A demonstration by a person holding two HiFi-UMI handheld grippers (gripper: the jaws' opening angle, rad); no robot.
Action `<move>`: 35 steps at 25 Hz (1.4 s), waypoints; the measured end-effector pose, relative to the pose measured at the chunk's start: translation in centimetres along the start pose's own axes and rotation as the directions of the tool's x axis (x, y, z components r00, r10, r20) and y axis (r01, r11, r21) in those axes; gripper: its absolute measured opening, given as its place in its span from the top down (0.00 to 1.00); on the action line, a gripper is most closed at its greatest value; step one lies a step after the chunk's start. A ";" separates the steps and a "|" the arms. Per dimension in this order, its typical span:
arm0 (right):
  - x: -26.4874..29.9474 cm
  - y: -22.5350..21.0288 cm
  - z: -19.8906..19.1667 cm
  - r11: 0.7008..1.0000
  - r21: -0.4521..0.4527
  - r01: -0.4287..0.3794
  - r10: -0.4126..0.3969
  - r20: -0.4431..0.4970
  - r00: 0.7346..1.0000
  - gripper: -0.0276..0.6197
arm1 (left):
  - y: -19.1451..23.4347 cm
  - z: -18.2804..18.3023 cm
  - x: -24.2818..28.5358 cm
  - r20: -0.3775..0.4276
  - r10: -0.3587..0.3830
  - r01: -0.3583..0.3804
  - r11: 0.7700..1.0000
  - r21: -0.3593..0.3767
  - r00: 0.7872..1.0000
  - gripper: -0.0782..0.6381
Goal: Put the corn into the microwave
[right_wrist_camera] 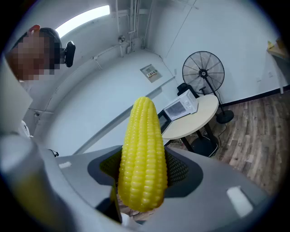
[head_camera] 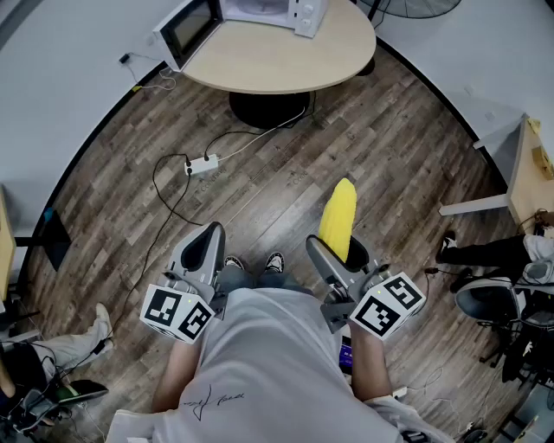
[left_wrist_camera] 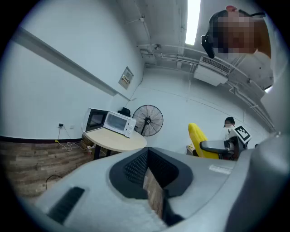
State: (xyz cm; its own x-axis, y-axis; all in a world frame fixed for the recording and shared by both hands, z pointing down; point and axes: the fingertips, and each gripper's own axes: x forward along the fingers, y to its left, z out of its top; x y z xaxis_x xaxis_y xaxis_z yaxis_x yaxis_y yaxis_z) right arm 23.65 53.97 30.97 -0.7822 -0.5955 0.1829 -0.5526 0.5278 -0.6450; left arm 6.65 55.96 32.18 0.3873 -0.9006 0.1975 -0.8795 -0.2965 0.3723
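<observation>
Wooden floor (head_camera: 260, 182) is to be crossed before the tabletop (head_camera: 286, 65), where the microwave (head_camera: 268, 10) is left open for loading. The left gripper (head_camera: 206, 240) is held free, fingers closed on nothing; the corn (head_camera: 338, 215) is clamped tip-forward in the fingers of the right gripper (head_camera: 338, 253).

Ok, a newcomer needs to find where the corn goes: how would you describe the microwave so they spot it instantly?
Find the round beige table at the far end of the wood floor. On it sits the microwave, a white box with its dark-windowed door swung open, unlike the black fan standing near the table.
</observation>
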 end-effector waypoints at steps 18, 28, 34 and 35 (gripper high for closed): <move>0.8 -2.2 1.2 0.999 -0.025 0.033 -0.033 -0.014 0.999 0.55 | -0.7 1.0 2.3 -0.014 0.006 -0.005 1.000 0.020 1.000 0.90; 5.3 -2.8 3.0 0.999 -0.020 0.026 -0.027 -0.045 0.999 0.55 | 1.3 4.2 5.7 0.013 -0.037 0.038 0.998 -0.048 0.999 0.90; 9.6 -3.4 5.1 1.000 0.022 0.003 -0.002 -0.047 0.999 0.55 | 3.9 7.1 8.3 0.059 -0.069 0.075 0.992 -0.101 0.996 0.90; 10.4 -3.5 5.5 1.000 0.022 0.002 -0.001 -0.046 0.999 0.55 | 4.4 7.4 8.9 0.050 -0.066 0.071 0.993 -0.094 0.997 0.90</move>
State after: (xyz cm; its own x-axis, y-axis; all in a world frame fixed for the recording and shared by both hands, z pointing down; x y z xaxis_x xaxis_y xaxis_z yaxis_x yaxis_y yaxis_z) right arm 19.02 42.60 31.08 -0.7940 -0.5678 0.2173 -0.5478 0.5133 -0.6607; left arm 4.13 44.32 28.92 0.4306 -0.8936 0.1268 -0.8197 -0.3284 0.4693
